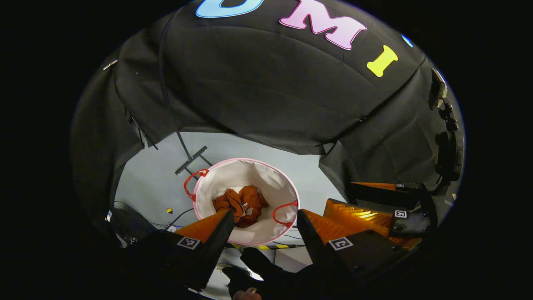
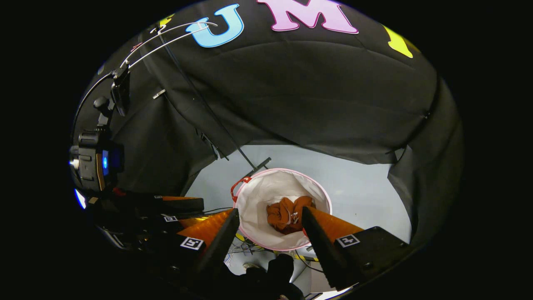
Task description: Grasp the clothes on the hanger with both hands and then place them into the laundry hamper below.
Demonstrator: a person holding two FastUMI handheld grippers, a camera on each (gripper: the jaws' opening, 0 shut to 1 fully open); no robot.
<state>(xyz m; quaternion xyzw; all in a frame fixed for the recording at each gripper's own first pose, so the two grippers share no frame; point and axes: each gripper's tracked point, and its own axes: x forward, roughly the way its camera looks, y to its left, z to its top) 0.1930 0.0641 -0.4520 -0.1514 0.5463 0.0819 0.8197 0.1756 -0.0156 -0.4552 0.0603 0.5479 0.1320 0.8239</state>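
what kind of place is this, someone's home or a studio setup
Most likely a recording booth, not a home: black cloth walls hang around a bare grey floor, and a camera on a mount stands at the side. A white laundry hamper holding an orange garment is the only household item.

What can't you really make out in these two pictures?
- Hamper: in the left gripper view the left tool covers its near rim.
- Orange clothes: crumpled at the bottom in the right gripper view, so the garment type is unclear; a finger of the right tool overlaps them.
- Hanger: thin wire, cut by the picture's edge.
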